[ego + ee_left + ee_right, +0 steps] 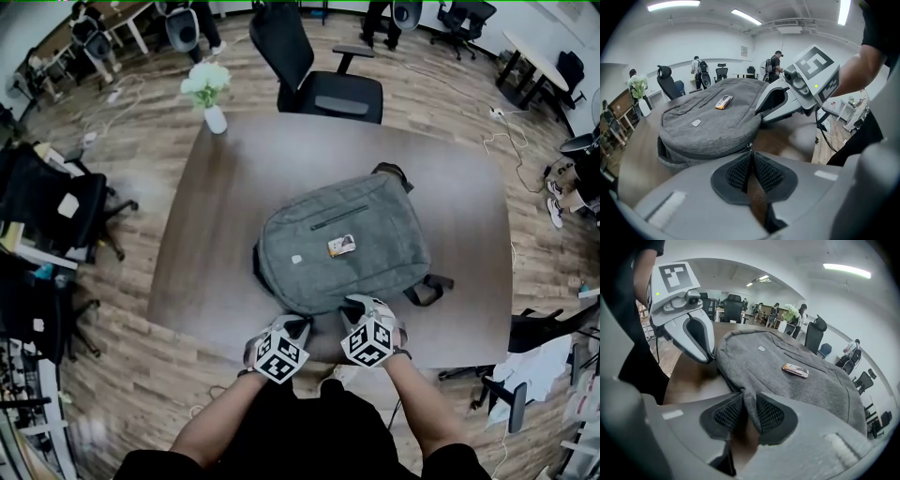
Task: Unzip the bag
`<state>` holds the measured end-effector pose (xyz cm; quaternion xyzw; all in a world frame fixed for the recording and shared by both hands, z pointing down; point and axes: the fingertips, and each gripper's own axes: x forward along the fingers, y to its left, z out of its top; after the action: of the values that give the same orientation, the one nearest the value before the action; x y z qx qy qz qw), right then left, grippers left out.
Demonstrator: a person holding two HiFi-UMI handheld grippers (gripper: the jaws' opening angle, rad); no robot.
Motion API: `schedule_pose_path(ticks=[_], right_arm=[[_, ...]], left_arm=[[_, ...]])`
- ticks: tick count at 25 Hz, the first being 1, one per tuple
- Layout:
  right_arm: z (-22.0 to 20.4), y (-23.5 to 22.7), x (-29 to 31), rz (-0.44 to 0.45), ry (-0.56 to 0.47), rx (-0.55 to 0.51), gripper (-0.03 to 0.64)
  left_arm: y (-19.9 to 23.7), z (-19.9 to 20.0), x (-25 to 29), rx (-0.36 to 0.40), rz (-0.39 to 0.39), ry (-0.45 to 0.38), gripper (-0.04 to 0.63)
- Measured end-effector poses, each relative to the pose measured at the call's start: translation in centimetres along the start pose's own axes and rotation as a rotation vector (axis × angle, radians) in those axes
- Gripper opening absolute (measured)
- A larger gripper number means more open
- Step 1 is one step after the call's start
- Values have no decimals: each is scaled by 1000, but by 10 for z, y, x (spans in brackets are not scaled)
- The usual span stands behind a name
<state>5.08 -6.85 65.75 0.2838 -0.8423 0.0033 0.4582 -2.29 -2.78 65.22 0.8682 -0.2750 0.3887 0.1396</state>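
Left gripper (pixel 751 157) pinched what looked like the zip pull (pixel 750 146) and right gripper (pixel 749 401) clamped a fold of the grey bag (pixel 342 246) lying on the table (pixel 234 169), its zip seemingly still fully closed.

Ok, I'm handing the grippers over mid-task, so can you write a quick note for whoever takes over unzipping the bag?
Bag: lies flat on the table, its near edge at the grippers.
Left gripper: shut on the zip pull at that edge.
Right gripper: pinching a fold of the bag's grey fabric close beside the left.
Done: both grips are set.
Left to do: the zip looks closed as far as I can see; draw the pull along its track while the right holds the fabric.
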Motion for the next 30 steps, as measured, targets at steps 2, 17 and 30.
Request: schedule_pose_path(ticks=[2, 17, 30], right_arm=[[6, 4, 3, -7, 4, 8, 89], [-25, -2, -22, 15, 3, -494, 297], [-69, -64, -35, -130, 186, -647, 158]], left_arm=[[4, -3, -2, -22, 9, 8, 29], [17, -13, -1, -66, 23, -2, 28], [15, -10, -3, -73, 26, -13, 28]])
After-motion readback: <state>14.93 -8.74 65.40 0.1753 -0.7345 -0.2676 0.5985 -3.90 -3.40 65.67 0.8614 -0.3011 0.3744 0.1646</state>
